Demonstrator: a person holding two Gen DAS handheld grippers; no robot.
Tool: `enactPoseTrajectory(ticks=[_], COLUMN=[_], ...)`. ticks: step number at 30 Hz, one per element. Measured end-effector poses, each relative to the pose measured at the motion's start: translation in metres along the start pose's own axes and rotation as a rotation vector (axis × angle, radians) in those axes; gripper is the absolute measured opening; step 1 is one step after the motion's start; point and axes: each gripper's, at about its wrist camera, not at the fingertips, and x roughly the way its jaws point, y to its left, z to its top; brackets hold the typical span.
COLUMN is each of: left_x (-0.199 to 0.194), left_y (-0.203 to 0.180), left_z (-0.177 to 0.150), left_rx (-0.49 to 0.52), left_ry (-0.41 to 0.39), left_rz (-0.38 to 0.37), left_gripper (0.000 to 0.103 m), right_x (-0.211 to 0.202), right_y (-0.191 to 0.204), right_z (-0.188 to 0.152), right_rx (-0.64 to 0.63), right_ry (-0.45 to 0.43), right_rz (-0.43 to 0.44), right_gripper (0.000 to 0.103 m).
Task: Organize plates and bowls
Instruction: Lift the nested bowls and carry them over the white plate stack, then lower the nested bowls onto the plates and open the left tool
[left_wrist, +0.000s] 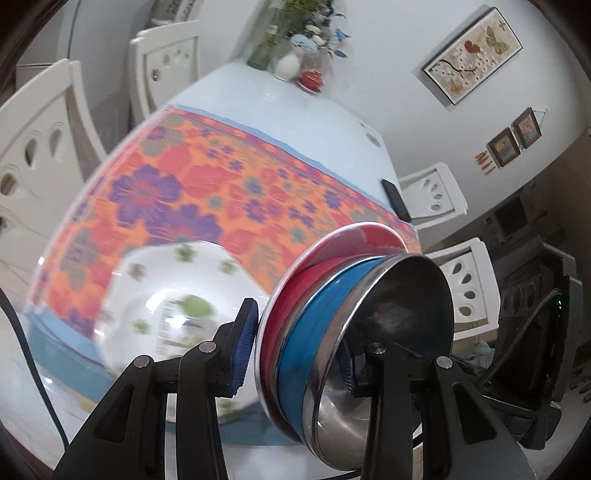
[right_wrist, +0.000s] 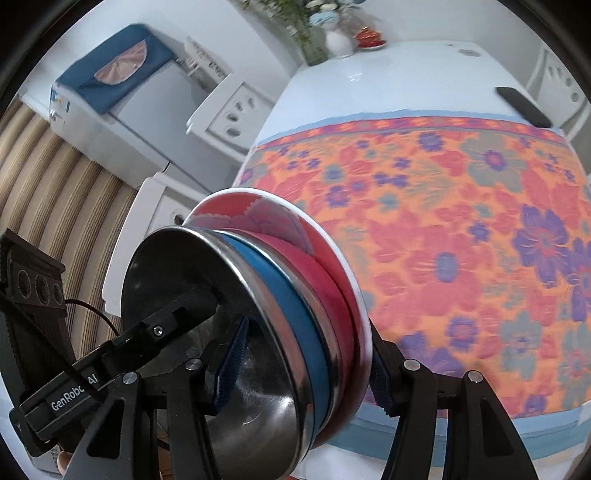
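A stack of a steel bowl (left_wrist: 391, 317), a blue bowl (left_wrist: 314, 332), a red bowl (left_wrist: 295, 295) and a red-and-white plate (left_wrist: 354, 240) is held on edge above the table. My left gripper (left_wrist: 295, 350) is shut on one side of the stack. My right gripper (right_wrist: 306, 365) is shut on the opposite side, with the steel bowl (right_wrist: 221, 295), blue bowl (right_wrist: 288, 295) and plate (right_wrist: 258, 218) between its fingers. A white bowl with green flowers (left_wrist: 173, 314) sits on the floral cloth (left_wrist: 221, 192) to the left in the left wrist view, blurred.
A black remote (left_wrist: 395, 199) lies on the white table near its right edge; it also shows in the right wrist view (right_wrist: 522, 107). A vase of flowers (left_wrist: 280, 40) and a small red pot (left_wrist: 310, 79) stand at the far end. White chairs (left_wrist: 48, 133) surround the table.
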Motion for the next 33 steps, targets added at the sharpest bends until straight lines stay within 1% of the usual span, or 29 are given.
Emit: enactPoseTrajectory(ticks=[3,8,11,15,19,24,29,33], left_x=[-0.005,-0.003,0.005,0.016,0.024,0.031,0.038,0.042], left_y=[0.027,0.065,0.078,0.093,0.100,0.101,0.106,0.105], left_z=[0.005,0.009,0.008,0.008,0.007,0.009,0.009,0.010], left_rx=[-0.003,-0.016,-0.018,-0.021,-0.017,0.019,0.004,0.006], left_ry=[0.013,0.048,0.073,0.111,0.136,0.150,0.171,0.176], left_rz=[0.008,0.000,-0.009,-0.023,-0.026,0.002,-0.009,-0.004], left_gripper=[0.035,0.035,0.035,0.035,0.035,0.035,0.035,0.035], right_x=[0.024,0.056,0.069,0.083,0.095,0.106,0.113,0.116], right_y=[0.022,0.043,0.047,0.043,0.041,0.037,0.033,0.029], right_z=[-0.001,-0.006,-0.010,-0.013,-0.014,-0.013,-0.012,-0.010], right_rx=[0.009,0.026,0.045,0.076,0.095,0.120,0.137,0.151], right_ry=[0.022,0.058,0.075,0.101,0.122,0.144,0.165,0.177], right_rz=[-0.004,-0.022,-0.040,-0.059,-0.073,-0.075,-0.081,-0.083], right_gripper=[0.058,0.058,0.058,0.058,0.058,0.058,0.058,0.058])
